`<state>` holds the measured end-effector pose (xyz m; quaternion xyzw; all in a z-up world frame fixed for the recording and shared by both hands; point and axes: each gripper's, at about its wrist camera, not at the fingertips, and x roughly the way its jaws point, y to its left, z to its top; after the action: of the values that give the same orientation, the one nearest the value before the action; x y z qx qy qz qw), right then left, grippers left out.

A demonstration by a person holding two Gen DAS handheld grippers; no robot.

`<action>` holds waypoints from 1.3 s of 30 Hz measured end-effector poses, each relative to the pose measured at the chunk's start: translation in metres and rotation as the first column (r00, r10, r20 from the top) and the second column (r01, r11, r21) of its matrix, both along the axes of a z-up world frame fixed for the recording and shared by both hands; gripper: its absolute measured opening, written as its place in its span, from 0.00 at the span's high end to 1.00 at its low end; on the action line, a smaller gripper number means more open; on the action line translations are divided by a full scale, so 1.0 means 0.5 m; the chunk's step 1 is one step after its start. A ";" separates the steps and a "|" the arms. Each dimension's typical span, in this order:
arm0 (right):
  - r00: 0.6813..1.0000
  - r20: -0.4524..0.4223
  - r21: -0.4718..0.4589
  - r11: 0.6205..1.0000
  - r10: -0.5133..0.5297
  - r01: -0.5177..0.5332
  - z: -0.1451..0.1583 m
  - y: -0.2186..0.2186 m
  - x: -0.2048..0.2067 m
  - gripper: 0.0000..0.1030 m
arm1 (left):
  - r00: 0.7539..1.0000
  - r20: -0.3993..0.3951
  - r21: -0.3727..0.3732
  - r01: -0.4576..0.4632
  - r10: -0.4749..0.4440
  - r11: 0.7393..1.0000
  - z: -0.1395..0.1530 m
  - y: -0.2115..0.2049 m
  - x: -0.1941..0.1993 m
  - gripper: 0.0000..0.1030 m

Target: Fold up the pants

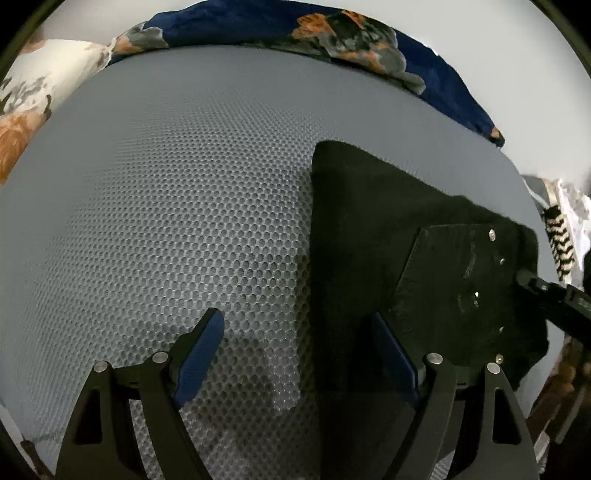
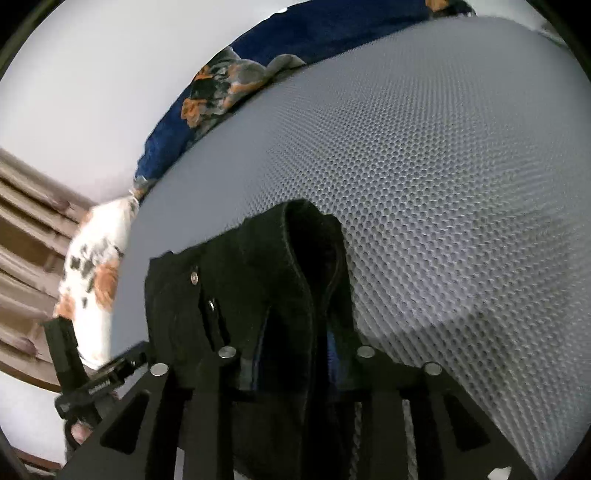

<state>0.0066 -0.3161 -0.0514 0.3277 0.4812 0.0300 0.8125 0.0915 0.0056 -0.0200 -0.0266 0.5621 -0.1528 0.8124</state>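
Black pants [image 2: 295, 280] bunch between the right gripper [image 2: 295, 365] fingers, which pinch the fabric over the grey mesh bed [image 2: 461, 192].
Left gripper [image 1: 295, 354] fingers are spread, holding nothing, beside the pants' edge. The pinched fold hides the right fingertips. Behind lie a floral blanket [image 1: 332, 29] and a patterned pillow [image 2: 96, 273].

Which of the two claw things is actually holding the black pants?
The right gripper: its fingers are shut on a bunch of the black pants. The left gripper is open, holding nothing, over the grey mesh mat.
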 end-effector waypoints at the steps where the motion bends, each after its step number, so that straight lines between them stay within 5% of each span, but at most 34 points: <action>1: 1.000 0.000 -0.003 1.000 -0.001 0.001 0.003 -0.001 -0.011 0.73 | 1.000 0.001 0.005 0.002 -0.002 1.000 -0.001 -0.002 0.000 0.21; 14: 1.000 0.000 -0.099 0.995 0.015 -0.015 0.047 0.033 -0.094 0.73 | 0.997 0.035 0.040 0.060 -0.062 0.997 0.004 -0.022 -0.042 0.21; 21: 0.999 -0.017 -0.060 0.997 0.041 -0.042 0.034 0.047 -0.106 0.73 | 0.995 0.035 0.041 0.096 -0.097 0.995 0.004 -0.026 -0.074 0.21; 27: 1.000 -0.016 -0.076 0.997 0.027 -0.028 0.046 0.041 -0.122 0.90 | 0.993 0.034 0.039 0.113 -0.115 0.993 0.008 -0.028 -0.092 0.21; 39: 0.997 -0.074 -0.155 0.987 0.038 -0.049 0.042 0.065 -0.158 0.91 | 0.989 0.013 0.049 0.149 -0.150 0.988 0.000 -0.032 -0.114 0.21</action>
<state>-0.0726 -0.2837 -0.0304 0.2531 0.5177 -0.0019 0.8173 0.0345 -0.0104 -0.0202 0.0363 0.5594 -0.2001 0.8036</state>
